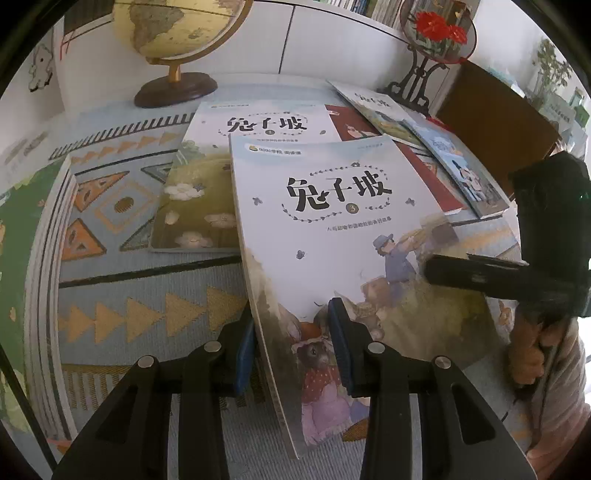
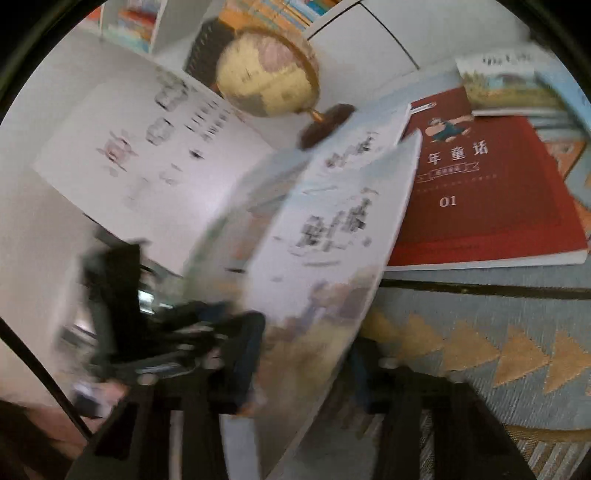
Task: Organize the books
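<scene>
Plainly clamped: left gripper [image 1: 291, 347], blue pads [image 1: 341, 339] pressing both faces of the lower edge of the white picture book numbered 3 [image 1: 325, 206], cover tilted up off the patterned tablecloth [image 1: 140, 280]. Right gripper [image 1: 476, 275] reaching in from the right of the left wrist view, black fingers drawn together at that book's right edge, a hand [image 1: 532, 343] behind on the handle. From the right wrist view, heavily blurred: same book [image 2: 332, 236] running between the gripper's fingers [image 2: 251, 354], bowed; by all signs nipped on that edge, though pad contact too smeared to read outright.

Beneath and beyond, lying flat on the cloth: matching book numbered 1 [image 1: 229, 155], partly covered by the lifted one; a red book marked 01 [image 2: 480, 192] beside it; two more illustrated books [image 1: 417, 133] overlapping toward the far right. Behind them, against the white cabinet doors [image 1: 332, 44], a globe [image 1: 173, 33] on a dark wooden base, and an ornamental round stand with red flowers [image 1: 436, 33].
</scene>
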The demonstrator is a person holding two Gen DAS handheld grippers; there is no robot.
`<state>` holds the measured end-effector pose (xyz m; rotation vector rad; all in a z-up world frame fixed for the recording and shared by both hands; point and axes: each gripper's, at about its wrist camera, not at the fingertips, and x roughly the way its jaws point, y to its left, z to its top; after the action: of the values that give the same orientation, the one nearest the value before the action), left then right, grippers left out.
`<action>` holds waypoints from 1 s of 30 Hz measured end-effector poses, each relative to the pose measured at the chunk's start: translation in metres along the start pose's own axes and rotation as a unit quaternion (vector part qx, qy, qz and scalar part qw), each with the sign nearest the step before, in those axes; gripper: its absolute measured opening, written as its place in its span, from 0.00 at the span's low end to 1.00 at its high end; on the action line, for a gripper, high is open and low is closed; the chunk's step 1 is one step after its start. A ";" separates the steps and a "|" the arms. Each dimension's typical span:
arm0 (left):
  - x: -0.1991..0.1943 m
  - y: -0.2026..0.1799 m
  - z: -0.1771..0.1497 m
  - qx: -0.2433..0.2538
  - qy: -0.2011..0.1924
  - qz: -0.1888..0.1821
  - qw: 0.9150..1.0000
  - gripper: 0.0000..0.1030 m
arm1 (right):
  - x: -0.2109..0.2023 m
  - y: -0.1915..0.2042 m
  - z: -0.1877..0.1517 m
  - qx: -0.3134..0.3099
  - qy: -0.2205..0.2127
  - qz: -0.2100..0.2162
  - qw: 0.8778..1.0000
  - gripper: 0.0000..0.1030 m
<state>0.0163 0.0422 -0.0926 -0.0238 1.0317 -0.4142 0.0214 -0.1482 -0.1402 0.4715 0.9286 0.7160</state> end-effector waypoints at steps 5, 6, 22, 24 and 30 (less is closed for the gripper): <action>-0.001 -0.001 0.000 0.004 -0.012 -0.002 1.000 0.33 | -0.001 0.022 -0.006 -0.058 -0.019 -0.068 0.996 0.13; -0.001 -0.003 0.001 0.009 -0.013 0.002 1.000 0.33 | -0.001 0.027 -0.007 -0.069 -0.023 -0.078 0.994 0.13; -0.072 0.009 0.017 0.010 -0.083 0.053 0.995 0.33 | -0.017 0.106 0.016 -0.119 -0.046 -0.096 0.987 0.13; -0.089 0.022 0.018 0.001 -0.098 0.062 0.993 0.33 | -0.012 0.128 0.025 -0.132 -0.046 -0.094 0.986 0.13; -0.136 0.065 0.016 -0.018 -0.127 0.118 0.985 0.35 | 0.022 0.191 0.049 -0.157 -0.041 -0.075 0.984 0.13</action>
<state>-0.0098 0.1465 0.0148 0.0128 0.7791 -0.1702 0.0046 -0.0056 -0.0032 0.1490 0.7471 0.6853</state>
